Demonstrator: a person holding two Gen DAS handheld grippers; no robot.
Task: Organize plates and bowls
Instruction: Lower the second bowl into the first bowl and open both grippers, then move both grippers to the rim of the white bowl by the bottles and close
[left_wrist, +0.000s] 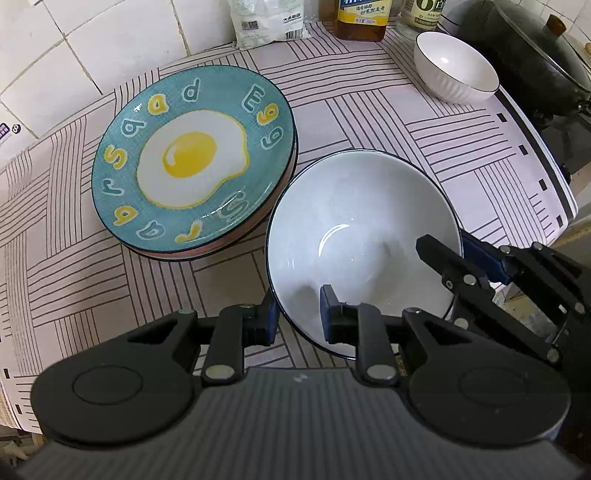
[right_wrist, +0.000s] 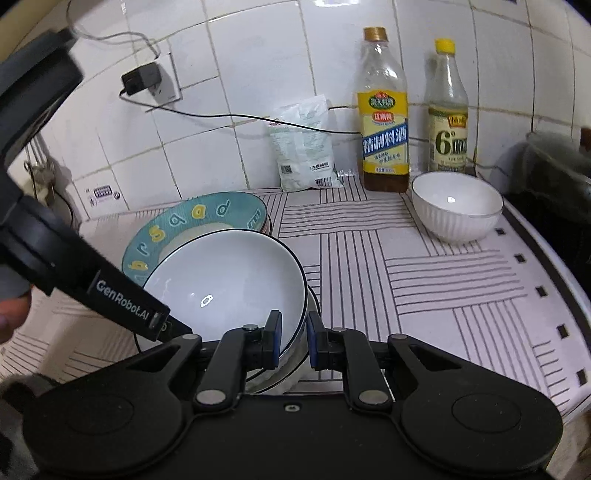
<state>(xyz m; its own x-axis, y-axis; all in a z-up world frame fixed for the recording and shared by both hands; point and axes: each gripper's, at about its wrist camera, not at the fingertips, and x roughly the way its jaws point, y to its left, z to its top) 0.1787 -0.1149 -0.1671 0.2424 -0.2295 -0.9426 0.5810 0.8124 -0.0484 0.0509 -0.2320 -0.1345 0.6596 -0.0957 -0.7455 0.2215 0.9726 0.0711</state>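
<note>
The large bowl (left_wrist: 364, 236) sits on the surface beside the stacked plates (left_wrist: 192, 158). Right tool (right_wrist: 293, 341) pinches its rim; left tool (left_wrist: 298, 314) straddles the near rim, spread. Lift level, avoiding the plates.

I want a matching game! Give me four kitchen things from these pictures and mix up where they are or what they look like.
Things:
1. egg plate
2. big bowl
3. ribbed bowl
4. salt bag

Clues:
A. leans on the tiled wall
B. rim between both grippers' fingers
C. on top of a plate stack
D. stands alone near the bottles

Pairs: 1-C, 2-B, 3-D, 4-A
</note>
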